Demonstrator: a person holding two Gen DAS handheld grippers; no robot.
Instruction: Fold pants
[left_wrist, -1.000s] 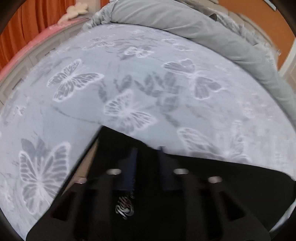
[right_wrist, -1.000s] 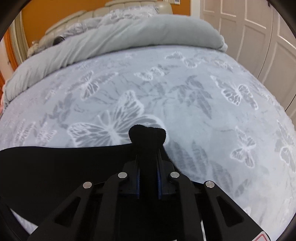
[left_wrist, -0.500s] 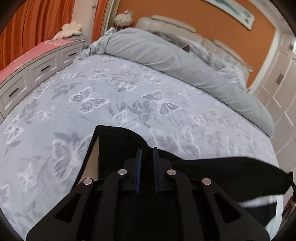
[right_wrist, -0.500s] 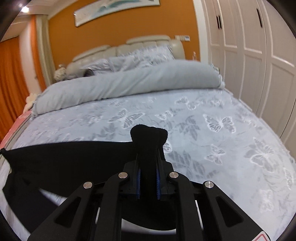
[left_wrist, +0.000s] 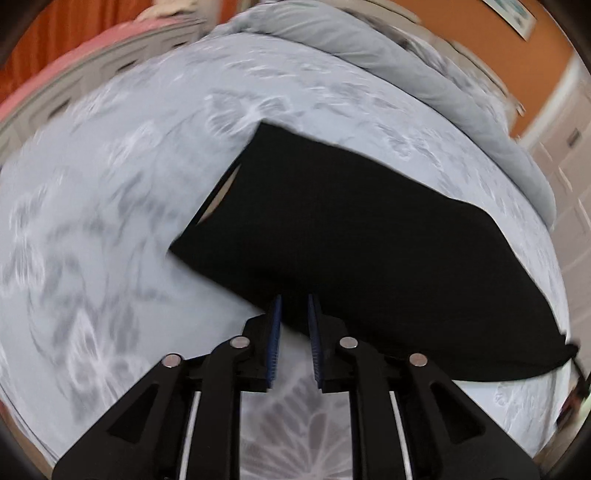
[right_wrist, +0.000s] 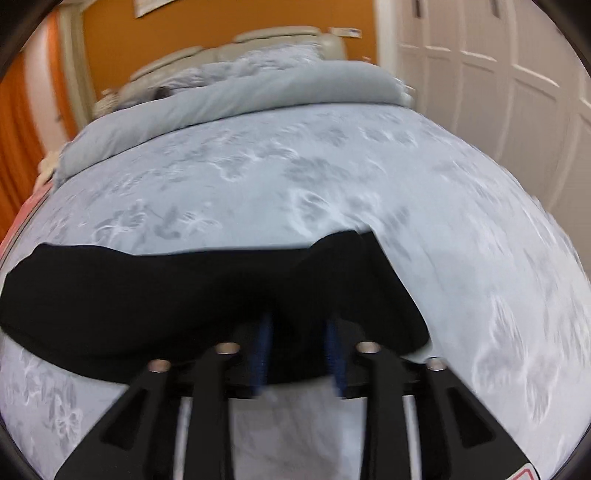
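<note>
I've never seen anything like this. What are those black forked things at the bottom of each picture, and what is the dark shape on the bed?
They are hand-held grippers, two-fingered tongs a person carries, one per hand. Each has a wide-angle camera looking along its fingers, so one picture comes from the left gripper, the other from the right gripper. The dark shape is a pair of black pants lying on the butterfly-print bedspread, with a grey duvet bunched behind. Both grippers look open, their blue pads apart at the pants' near edge; blur hides whether they touch.
</note>
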